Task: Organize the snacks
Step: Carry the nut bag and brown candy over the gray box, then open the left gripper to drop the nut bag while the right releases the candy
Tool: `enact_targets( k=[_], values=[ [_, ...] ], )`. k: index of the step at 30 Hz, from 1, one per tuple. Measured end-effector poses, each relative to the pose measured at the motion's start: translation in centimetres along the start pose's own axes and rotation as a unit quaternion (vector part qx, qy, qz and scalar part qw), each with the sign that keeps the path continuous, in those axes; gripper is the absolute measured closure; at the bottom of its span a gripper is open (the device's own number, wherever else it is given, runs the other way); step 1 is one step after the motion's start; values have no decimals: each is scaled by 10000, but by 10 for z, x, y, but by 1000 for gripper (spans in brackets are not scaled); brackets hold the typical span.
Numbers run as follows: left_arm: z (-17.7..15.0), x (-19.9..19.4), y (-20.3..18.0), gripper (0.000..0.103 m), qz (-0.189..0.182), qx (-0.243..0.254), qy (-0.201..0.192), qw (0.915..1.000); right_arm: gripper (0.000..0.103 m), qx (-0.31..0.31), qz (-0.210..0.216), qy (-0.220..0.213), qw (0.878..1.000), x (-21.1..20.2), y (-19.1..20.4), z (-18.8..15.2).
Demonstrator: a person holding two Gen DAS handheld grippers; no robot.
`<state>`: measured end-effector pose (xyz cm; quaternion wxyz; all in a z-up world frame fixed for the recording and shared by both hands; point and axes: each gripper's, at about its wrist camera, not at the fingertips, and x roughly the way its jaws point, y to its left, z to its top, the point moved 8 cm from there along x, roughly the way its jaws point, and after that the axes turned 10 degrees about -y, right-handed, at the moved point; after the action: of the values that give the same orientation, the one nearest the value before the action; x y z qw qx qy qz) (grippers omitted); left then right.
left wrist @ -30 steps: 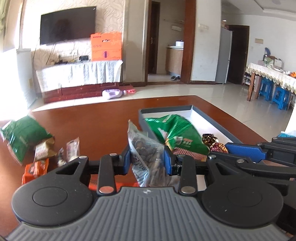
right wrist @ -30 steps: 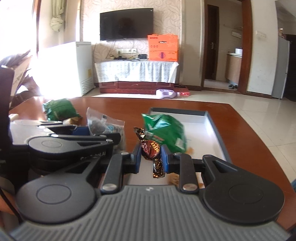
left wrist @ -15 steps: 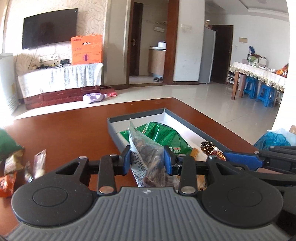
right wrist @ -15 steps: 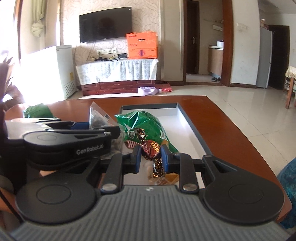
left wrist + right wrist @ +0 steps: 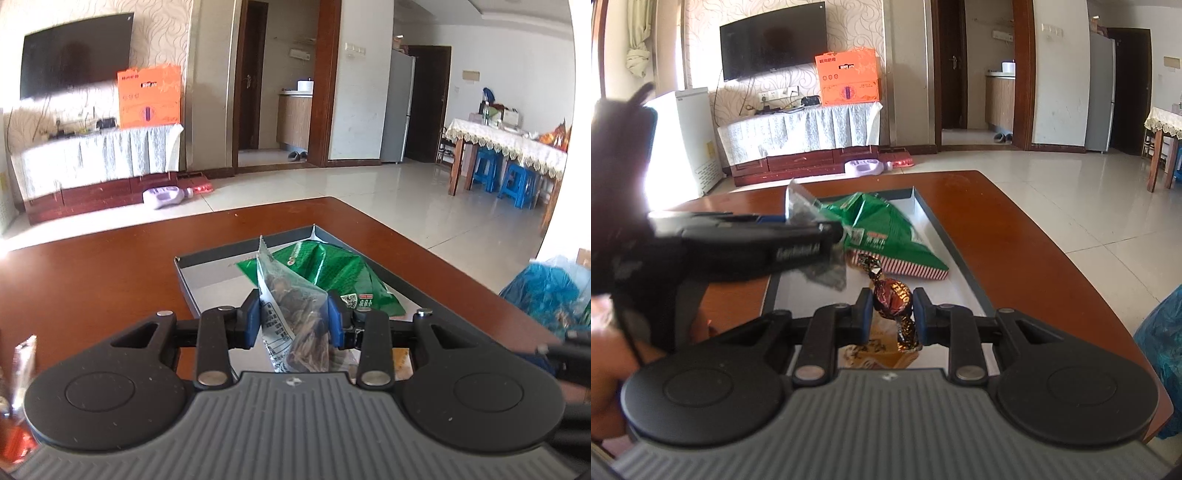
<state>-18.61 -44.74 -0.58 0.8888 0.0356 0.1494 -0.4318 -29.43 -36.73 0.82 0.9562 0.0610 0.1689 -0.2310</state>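
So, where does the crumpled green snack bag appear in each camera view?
Left wrist: the crumpled green snack bag lies centre frame in the grey tray, behind the clear packet.
Right wrist: centre, slightly left, in the tray's far half.
Shared landmark: orange box.

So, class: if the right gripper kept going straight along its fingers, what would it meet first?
Probably the green snack bag lying in the grey tray, just beyond the wrapped chocolate candy that the right gripper holds; depth is hard to judge.
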Motion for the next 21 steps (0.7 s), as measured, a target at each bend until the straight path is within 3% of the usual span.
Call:
enact_targets(
  k=[11,21],
  values=[
    [-25,35,-6,61,-101,54,414,9991,77,-72,-40,154,9998,5,5,-5],
    [-37,29,-3,61,-27,269,375,9989,77,-144,28,294,9995,10,9,-10]
  ],
)
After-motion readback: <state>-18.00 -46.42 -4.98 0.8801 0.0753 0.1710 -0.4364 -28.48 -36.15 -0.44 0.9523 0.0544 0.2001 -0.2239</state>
